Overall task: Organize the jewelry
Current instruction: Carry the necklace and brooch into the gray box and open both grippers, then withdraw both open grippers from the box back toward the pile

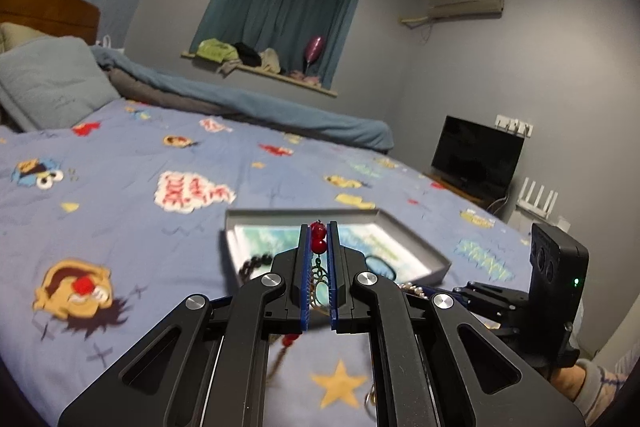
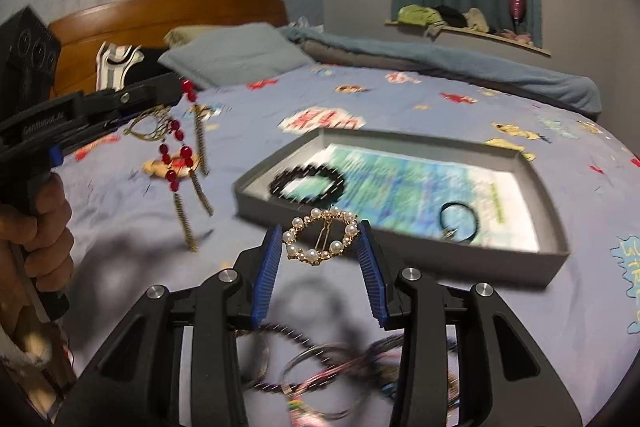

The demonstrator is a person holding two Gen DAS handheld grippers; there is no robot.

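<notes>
A: Two grippers, each loaded. Which stands nearer the gray tray (image 2: 400,255)?

B: By my judgement the right gripper (image 2: 320,239). Its jaws are clamped on the rim of a pearl ring brooch (image 2: 320,237), which hangs clear of the bedspread (image 2: 400,99), just short of the tray's near wall. The tray lies ahead and slightly right.

A: And the brooch's axis?

B: Its pin runs roughly across the jaws; the ring faces the camera.

A: The left gripper (image 1: 319,267)?

B: Closed tight on a red-bead pendant (image 2: 176,143). Its long axis hangs near vertical, tassels down, lifted off the bed, left of the tray and farther from it.

A: What is in the tray?

B: A black bead bracelet (image 2: 308,183) at left and a black hair tie (image 2: 460,221) at right; the middle looks free for a drop.
</notes>
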